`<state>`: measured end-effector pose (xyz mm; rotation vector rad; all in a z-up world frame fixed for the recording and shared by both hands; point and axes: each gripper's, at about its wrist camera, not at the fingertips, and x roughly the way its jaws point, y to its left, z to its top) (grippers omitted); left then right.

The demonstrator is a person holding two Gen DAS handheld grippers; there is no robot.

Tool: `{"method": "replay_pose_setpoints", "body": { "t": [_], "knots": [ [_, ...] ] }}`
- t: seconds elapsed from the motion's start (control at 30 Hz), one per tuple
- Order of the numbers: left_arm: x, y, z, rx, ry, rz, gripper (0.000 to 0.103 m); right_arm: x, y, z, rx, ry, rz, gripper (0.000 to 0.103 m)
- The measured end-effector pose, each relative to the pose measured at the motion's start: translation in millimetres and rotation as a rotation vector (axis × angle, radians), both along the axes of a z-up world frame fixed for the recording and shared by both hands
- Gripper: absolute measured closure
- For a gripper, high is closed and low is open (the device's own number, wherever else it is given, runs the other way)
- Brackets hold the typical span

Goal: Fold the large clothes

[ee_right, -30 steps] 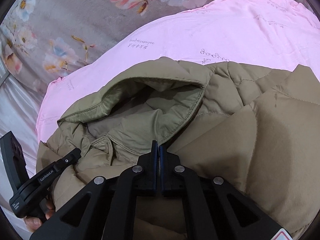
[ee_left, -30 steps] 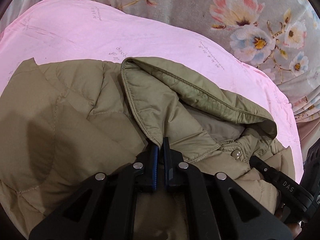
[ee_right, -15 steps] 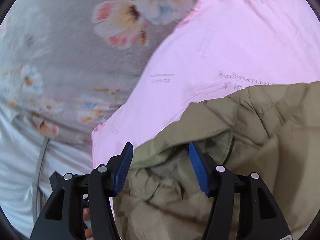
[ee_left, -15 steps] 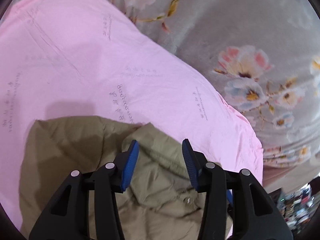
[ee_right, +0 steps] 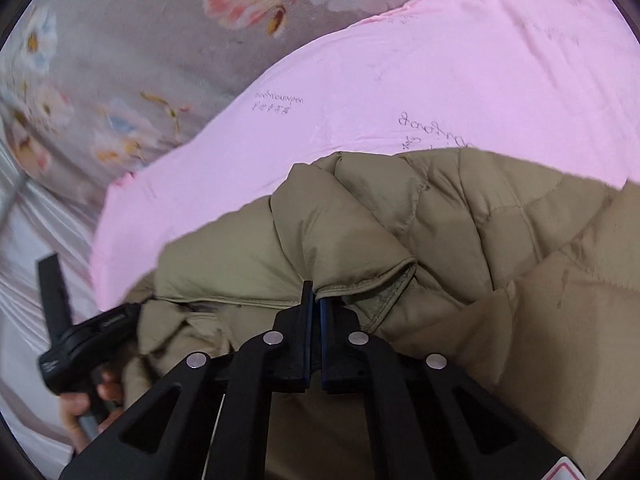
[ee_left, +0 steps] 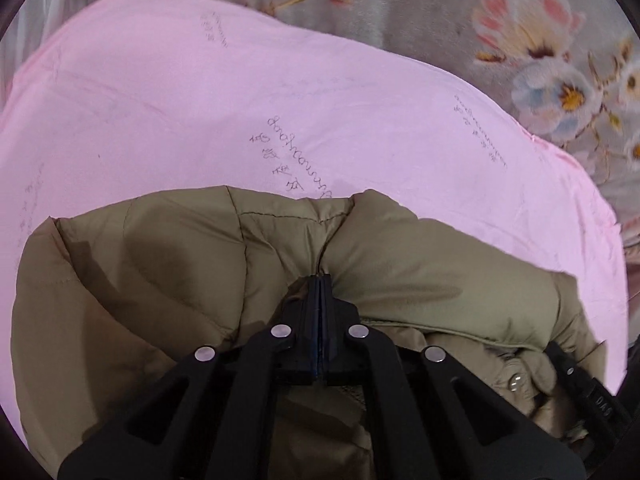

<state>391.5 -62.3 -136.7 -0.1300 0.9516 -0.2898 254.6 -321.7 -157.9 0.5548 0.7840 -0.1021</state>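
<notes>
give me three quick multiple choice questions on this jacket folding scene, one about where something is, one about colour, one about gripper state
1. What does the jacket lie on?
A. a pink sheet
B. a wooden floor
C. a metal tray

2. What colour is the jacket?
A. navy blue
B. olive tan
C. bright red

3. How does the left gripper stand?
A. wide open above the jacket
B. out of view
C. shut on jacket fabric

Answers:
1. A, since the pink sheet shows all around the jacket's far edge.
2. B, as the quilted fabric reads olive tan in both wrist views.
3. C, as its fingers meet with fabric bunched at the tips; the right gripper likewise pinches a folded edge.
</notes>
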Motion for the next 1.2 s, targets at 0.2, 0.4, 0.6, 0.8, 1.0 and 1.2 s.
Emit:
{"method": "replay_pose_setpoints", "body": {
  "t": [0.2, 0.4, 0.6, 0.8, 1.0, 1.2],
  "knots": [
    [-3.5, -19.1, -1.2, 0.137, -0.086, 0.001, 0.103, 8.4, 7.2, -1.4, -0.069, 0.026, -0.006, 0.103],
    [-16.6, -3.6, 20.5, 0.131, -0.096, -0.031, 0.100, -23.9, 8.2, 29.7, -0.076, 0.039, -0.004, 0.090],
    [-23.9, 6.5, 85.7, 0.016, -0.132, -0.024, 0.093, -21.3, 16.5, 87.9, -0.164, -0.076, -0.006, 0.085],
    [7.7, -45.5, 56.2, 0.033, -0.055, -0.029, 0.093, 37.9, 32.4, 63.3, -0.333, 0.009, 0.012, 0.085],
    [1.7, -58.8, 2.7, 0.088, -0.109, -0.035, 0.093, 42.5, 30.2, 12.8, -0.330, 0.033, 0.011, 0.086],
    [1.2, -62.1, -2.5, 0.083, -0.131, -0.036, 0.093, 43.9, 31.5, 9.1, -0.331, 0.033, 0.009, 0.086]
  ]
}}
